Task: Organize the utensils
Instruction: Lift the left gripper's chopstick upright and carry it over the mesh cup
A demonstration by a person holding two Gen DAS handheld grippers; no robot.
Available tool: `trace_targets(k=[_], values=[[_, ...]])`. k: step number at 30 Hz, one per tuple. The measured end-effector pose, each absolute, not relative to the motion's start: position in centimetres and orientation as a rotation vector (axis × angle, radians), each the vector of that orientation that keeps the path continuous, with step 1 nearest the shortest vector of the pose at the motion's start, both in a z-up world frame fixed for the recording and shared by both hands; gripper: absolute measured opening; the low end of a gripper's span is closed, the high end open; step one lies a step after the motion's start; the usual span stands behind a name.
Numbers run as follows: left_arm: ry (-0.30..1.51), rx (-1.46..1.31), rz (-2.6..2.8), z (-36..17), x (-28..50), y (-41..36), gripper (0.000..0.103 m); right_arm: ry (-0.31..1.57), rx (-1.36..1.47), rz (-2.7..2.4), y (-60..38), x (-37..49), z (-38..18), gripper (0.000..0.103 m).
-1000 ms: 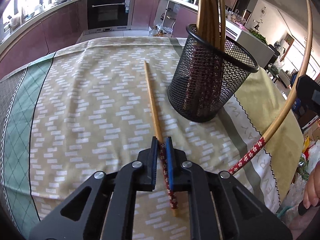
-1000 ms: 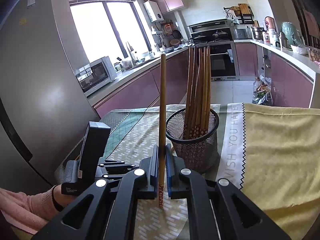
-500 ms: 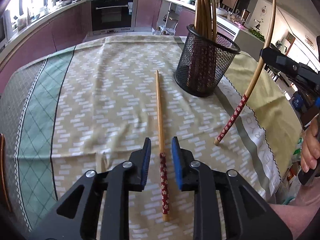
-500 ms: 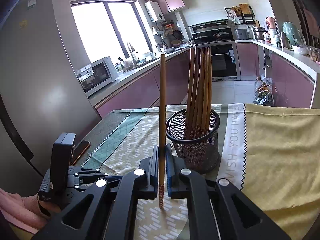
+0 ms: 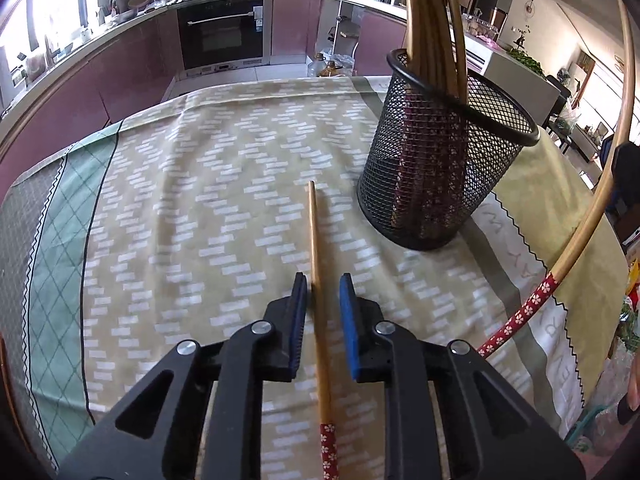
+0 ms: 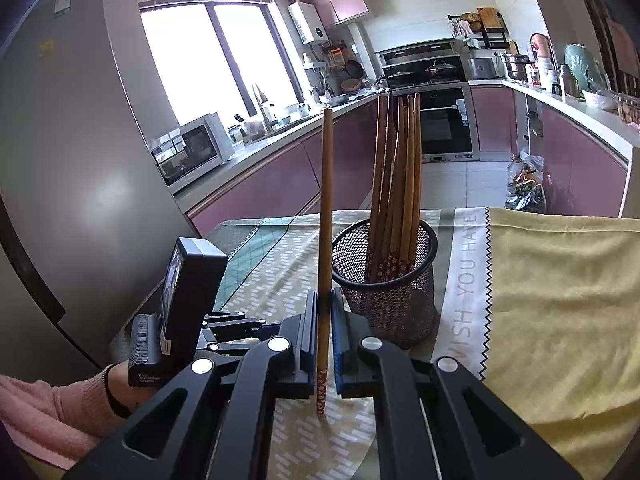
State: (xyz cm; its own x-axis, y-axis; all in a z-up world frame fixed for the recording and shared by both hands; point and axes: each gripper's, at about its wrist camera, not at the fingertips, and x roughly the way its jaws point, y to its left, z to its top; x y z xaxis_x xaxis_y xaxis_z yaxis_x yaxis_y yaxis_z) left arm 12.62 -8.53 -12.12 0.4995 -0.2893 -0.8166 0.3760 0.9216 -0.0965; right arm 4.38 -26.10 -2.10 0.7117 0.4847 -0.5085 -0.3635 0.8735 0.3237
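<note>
Left tongs [image 5: 323, 292] found low over the surface [image 5: 192, 208], jaws closing, blue pads [image 5: 347, 320] either side of a lying chopstick [image 5: 318, 280] with a gap visible on both sides; pads not yet pressing on it. Chopstick noted flat on the patterned cloth [image 5: 160, 240], plain wooden end pointing away, red flowered end [image 5: 329, 456] nearest the camera, below the pads. Right tongs [image 6: 325, 308] found closed on a second chopstick [image 6: 326, 216], gripped low on the shaft just above its red flowered end [image 6: 321, 392], held upright with the flowered tip down, close over the cloth; contact with the cloth could not be determined. Same held chopstick seen from the left wrist view as a long curved line along the right edge, flowered end lowest. Pink sleeve [image 6: 48, 408] and hand [image 6: 120, 384] recorded at lower left of the right wrist view, holding the left tool. Beyond both tongs, black mesh holder [image 5: 444, 168] standing upright on the cloth, just right of the lying chopstick's far end and apart from it. Bundle of chopsticks [image 6: 396, 184] standing in the holder, flowered ends down, plain ends up and leaning together. Plain yellow cloth [image 6: 560, 300] with a zigzag border covering the surface to the right of the holder. Furthest back, built-in oven [image 5: 222, 32] and mauve cabinets [image 5: 80, 92]
</note>
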Motion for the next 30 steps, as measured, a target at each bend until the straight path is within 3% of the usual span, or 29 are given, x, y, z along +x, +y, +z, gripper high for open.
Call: trace_targets(k=[1, 11, 30], values=[[0.969, 0.093, -0.397, -12.2, 12.7, -8.5, 0.008, 0.620, 0.207, 0.475, -26.1, 4.4, -2.1, 0.006], [0.948, 0.056, -0.414, -11.2, 11.9, -8.7, 0.007, 0.619, 0.198, 0.478, -25.7, 4.7, -1.8, 0.006], [0.789, -0.024, -0.522, -3.6, 7.7, -7.4, 0.007, 0.588, 0.184, 0.479, -25.6, 4.5, -0.6, 0.006]])
